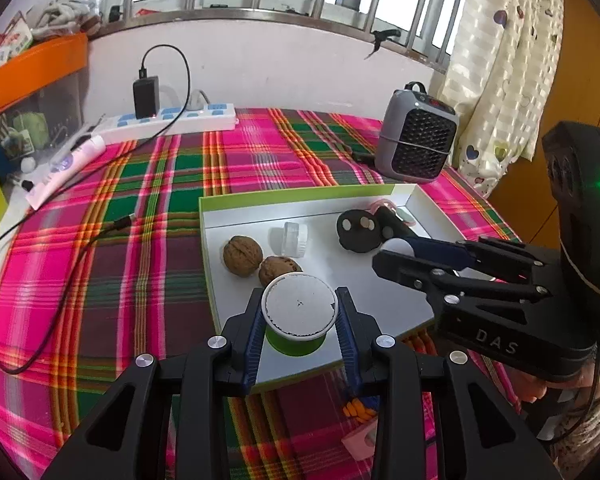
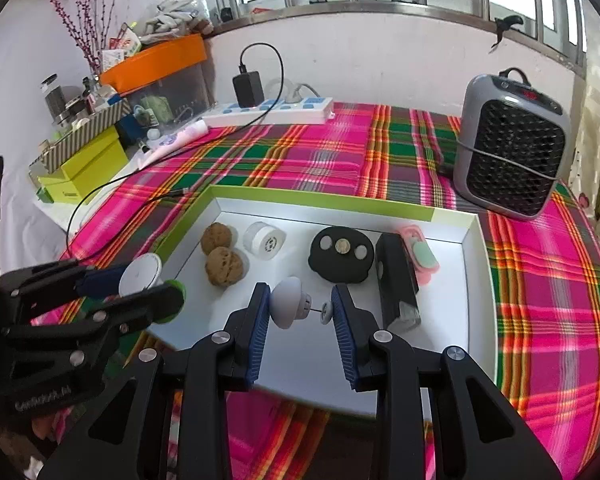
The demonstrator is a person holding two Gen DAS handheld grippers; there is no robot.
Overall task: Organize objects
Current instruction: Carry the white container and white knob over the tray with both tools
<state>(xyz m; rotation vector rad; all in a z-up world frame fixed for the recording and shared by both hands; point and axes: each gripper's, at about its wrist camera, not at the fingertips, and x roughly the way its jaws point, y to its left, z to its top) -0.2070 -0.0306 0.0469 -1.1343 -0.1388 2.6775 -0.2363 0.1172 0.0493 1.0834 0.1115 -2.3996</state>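
Between the blue pads of the left gripper (image 1: pixel 299 322) sits a green cup with a white lid (image 1: pixel 299 307), clamped on both sides, jaws partly closed around it. The right gripper (image 2: pixel 302 312) has its jaws partly closed on a small white knob-shaped piece (image 2: pixel 287 307); the left pad presses its dome, a thin pin runs from it to a small disc at the right pad.

Step in hand, as judged: both carried items are over the near part of the white tray (image 2: pixel 470 248), ready for placing. The next move calls for lowering each to the bare tray floor just ahead of the jaws, then opening to release. The cup should go down upright.

Ahead of the left jaws, close by, lie two walnuts (image 1: pixel 242 256), and beyond them a small clear container (image 1: pixel 296 239). The nearer walnut is partly hidden behind the cup; crowding is the risk there. Ahead of the right jaws rests a black round holder (image 2: pixel 342 254), and to its right a black rectangular device (image 2: pixel 396 280) and a pink item (image 2: pixel 418 254). The device lies just beside the right finger and could be nudged.

Beyond the tray, on the plaid cloth (image 2: pixel 300 160), stand a grey heater (image 2: pixel 512 144) and a power strip (image 2: pixel 268 114), well clear.
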